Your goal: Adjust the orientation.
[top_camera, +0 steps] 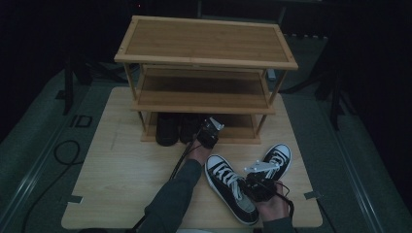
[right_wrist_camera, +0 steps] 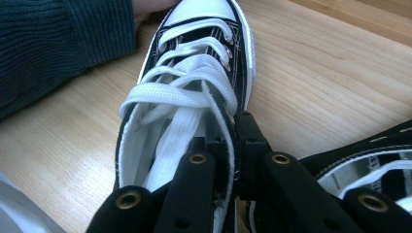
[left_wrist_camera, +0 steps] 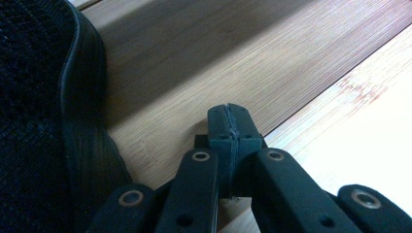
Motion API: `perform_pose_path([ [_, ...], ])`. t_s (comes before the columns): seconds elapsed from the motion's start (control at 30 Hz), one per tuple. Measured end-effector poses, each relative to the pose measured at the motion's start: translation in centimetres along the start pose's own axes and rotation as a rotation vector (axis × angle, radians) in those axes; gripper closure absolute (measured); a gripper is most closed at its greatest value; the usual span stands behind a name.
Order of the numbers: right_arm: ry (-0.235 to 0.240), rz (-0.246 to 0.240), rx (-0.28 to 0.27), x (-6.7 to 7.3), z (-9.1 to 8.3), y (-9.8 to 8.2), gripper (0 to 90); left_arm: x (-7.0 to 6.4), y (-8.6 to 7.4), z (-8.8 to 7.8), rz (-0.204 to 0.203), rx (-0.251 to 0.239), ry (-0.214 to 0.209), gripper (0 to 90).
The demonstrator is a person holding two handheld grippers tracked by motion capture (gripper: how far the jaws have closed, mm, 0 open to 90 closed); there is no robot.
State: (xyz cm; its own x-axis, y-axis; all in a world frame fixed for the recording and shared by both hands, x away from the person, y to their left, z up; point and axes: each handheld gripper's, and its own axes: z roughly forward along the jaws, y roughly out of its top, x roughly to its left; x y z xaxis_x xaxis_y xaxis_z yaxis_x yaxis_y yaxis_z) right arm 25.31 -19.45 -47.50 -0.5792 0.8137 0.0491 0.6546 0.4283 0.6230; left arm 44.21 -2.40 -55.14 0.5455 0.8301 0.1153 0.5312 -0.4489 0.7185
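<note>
A black-and-white lace-up sneaker (top_camera: 228, 187) lies on the wooden table, toe pointing towards the rack. My right gripper (top_camera: 248, 187) is shut on the side wall of its opening. In the right gripper view, one jaw is inside the sneaker (right_wrist_camera: 194, 73) and the other outside, with the right gripper (right_wrist_camera: 234, 145) pinching the edge by the laces. The second sneaker (top_camera: 278, 159) (right_wrist_camera: 374, 165) lies just to the right. My left gripper (top_camera: 208, 130) is shut and empty at the rack's bottom shelf (left_wrist_camera: 194, 63), its pads (left_wrist_camera: 219, 126) pressed together beside a black shoe (left_wrist_camera: 39, 121).
A three-tier wooden shoe rack (top_camera: 206, 58) stands at the back of the table (top_camera: 121, 179). A pair of black shoes (top_camera: 167, 128) sits at the left of its bottom shelf. A dark sleeve (right_wrist_camera: 58, 39) lies left of the sneaker. A cable (top_camera: 63, 155) trails on the floor.
</note>
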Motion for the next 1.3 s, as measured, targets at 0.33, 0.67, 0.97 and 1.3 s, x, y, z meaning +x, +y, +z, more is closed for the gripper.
perform_pose_path([
  [0.33, 0.028, -0.008, -0.056, -0.9, -2.6, 0.8, 87.2, 0.1, 0.0, 0.0, -0.008, 0.001, -0.006, 89.9],
  [0.67, 0.042, -0.047, -0.069, -1.5, -4.3, 1.9, 87.1, 0.1, 0.0, 0.0, -0.008, 0.001, -0.006, 90.0],
  [0.97, 0.044, -0.047, -0.075, -2.8, -5.4, 2.7, 87.1, 0.1, 0.0, 0.0, -0.009, 0.001, -0.006, 89.9],
  [1.3, 0.019, -0.04, -0.105, -4.1, -6.7, 3.6, 87.1, 0.1, 0.0, 0.0, -0.011, 0.0, -0.007, 90.0],
])
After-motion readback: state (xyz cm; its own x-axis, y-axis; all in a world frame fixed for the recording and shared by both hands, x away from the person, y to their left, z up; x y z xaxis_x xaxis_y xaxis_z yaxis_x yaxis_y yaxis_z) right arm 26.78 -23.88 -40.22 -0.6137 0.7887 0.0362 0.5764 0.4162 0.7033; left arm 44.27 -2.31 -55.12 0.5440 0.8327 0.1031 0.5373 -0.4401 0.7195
